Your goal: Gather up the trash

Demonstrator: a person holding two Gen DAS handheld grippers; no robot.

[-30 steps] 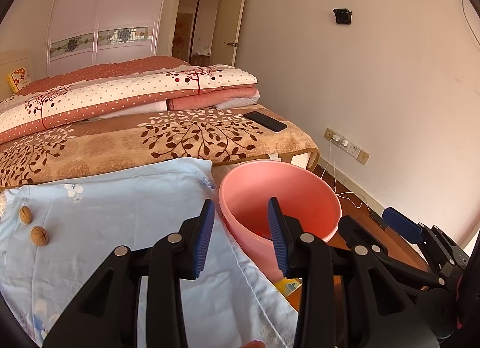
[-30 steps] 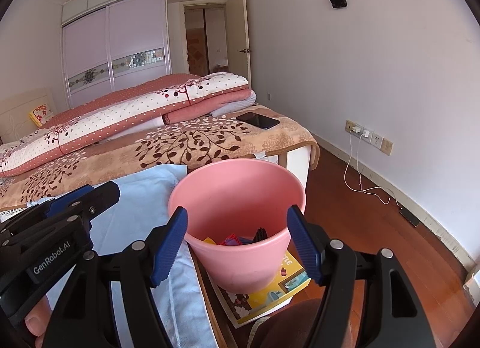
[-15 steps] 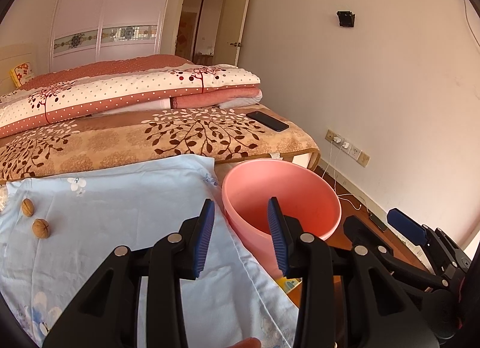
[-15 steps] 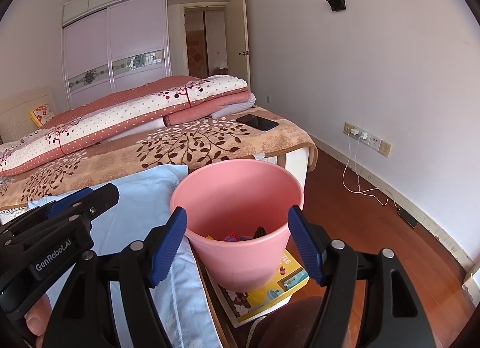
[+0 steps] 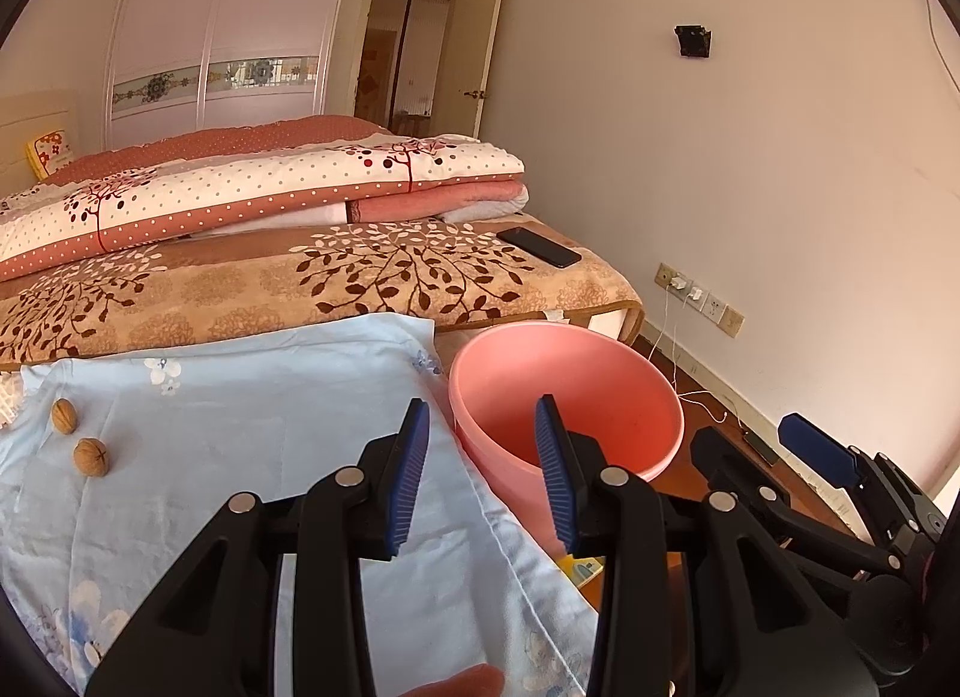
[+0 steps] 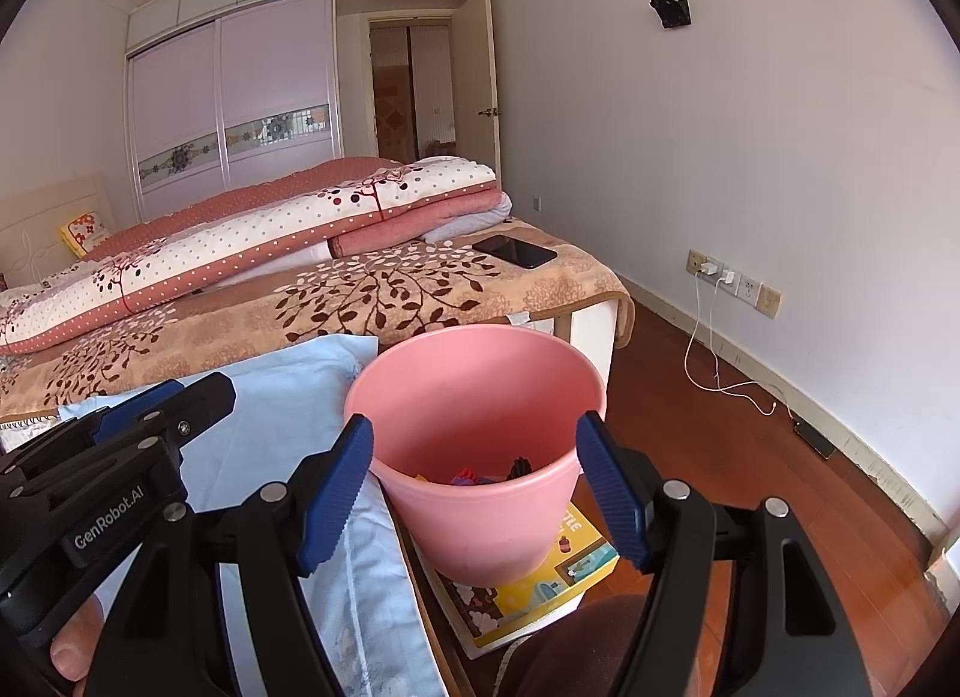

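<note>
Two brown walnuts, the remaining trash items, lie on the light-blue floral cloth [image 5: 252,445] at the left edge of the left wrist view: the upper walnut [image 5: 63,416] and the lower walnut [image 5: 91,457] sit near each other but apart. Both lie well to the left of, and slightly beyond, the left gripper [image 5: 480,481], whose blue-padded jaws are spread with nothing between them. The walnuts are near-round, so no long axis constrains the approach; the seam on the lower one faces the camera. The left gripper is judged the nearer tool, since neither walnut appears in the right wrist view. The right gripper [image 6: 474,493] is also spread and empty, its jaws framing the round pink plastic bin [image 6: 480,445] in the lower centre of that frame; the bin stands on a yellow picture book [image 6: 540,583] just beside the cloth edge and already holds several small coloured scraps at the bottom. In the left wrist view the bin [image 5: 570,397] lies right of centre, behind the right-hand jaw. The coming move therefore turns on a leftward swing of the left gripper toward the walnuts, followed by a return to the right to reach the bin. A dark phone [image 5: 539,247] rests on the brown leaf-patterned blanket [image 5: 336,283] in the upper-middle area, well apart from the work.
</note>
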